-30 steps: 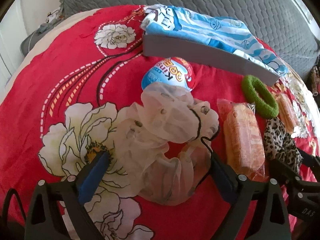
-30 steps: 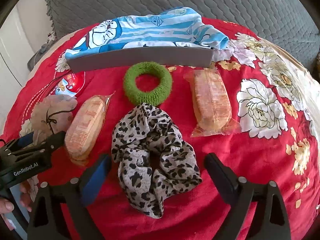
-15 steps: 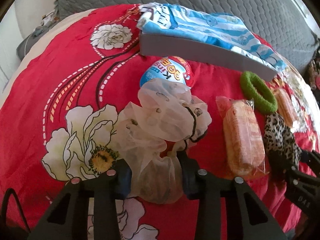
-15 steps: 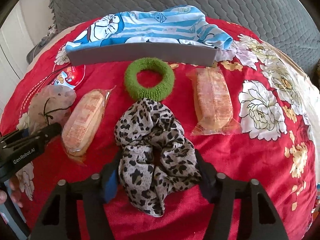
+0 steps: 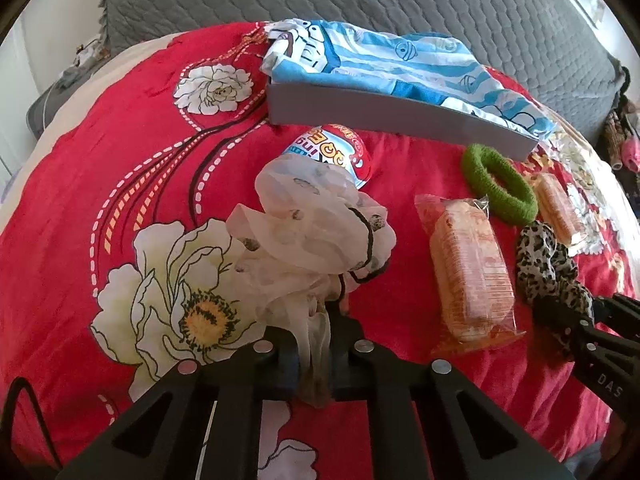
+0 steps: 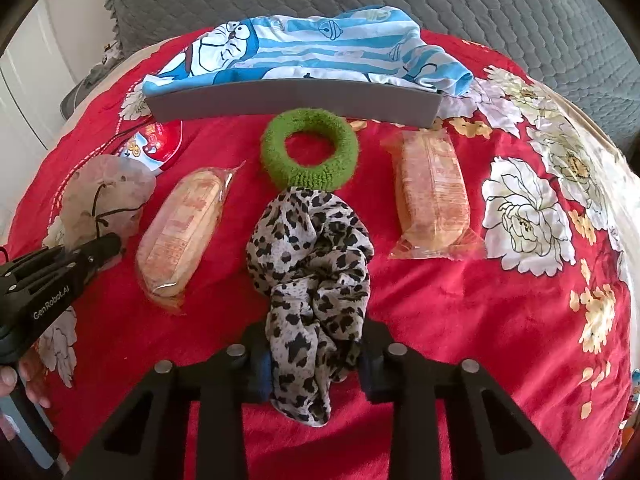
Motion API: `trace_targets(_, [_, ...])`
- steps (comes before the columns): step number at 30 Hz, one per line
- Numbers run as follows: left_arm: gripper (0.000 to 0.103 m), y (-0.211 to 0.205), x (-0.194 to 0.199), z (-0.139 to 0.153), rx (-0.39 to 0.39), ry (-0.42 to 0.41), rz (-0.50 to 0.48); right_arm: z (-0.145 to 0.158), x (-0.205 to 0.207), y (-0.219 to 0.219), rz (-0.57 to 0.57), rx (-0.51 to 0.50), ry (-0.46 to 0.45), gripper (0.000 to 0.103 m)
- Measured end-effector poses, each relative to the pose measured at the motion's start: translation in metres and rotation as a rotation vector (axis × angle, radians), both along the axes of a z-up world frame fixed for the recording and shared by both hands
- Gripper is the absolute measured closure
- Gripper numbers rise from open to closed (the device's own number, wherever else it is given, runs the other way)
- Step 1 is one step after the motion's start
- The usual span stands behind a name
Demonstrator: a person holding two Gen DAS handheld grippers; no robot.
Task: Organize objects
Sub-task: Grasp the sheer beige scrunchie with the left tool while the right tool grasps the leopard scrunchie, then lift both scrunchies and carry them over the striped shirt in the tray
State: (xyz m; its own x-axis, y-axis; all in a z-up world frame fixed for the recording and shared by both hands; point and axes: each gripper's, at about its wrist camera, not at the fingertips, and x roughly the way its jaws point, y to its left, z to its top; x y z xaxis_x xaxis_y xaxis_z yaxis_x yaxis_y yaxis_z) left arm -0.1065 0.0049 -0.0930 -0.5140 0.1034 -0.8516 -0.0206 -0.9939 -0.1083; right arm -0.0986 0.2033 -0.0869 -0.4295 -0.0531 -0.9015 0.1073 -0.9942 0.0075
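right gripper (image 6: 314, 364) jaws clamp leopard scrunchie (image 6: 310, 256) | green scrunchie (image 6: 309, 148) touching its far edge

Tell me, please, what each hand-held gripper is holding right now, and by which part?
The left hand-held gripper pinches the sheer beige scrunchie by its near edge; the right hand-held gripper pinches the leopard-print scrunchie likewise.

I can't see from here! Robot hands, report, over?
Left gripper shut on sheer scrunchie. Right gripper shut on leopard scrunchie. Green scrunchie touching leopard scrunchie's far edge.
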Motion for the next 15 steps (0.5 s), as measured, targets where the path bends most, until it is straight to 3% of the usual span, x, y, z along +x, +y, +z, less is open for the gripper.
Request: trace_targets(15, [0.095, 0.001, 0.009, 0.017, 0.017, 0.043, -0.012, 0.005, 0.004, -0.001, 0.023, -0.052, -0.03, 0.082])
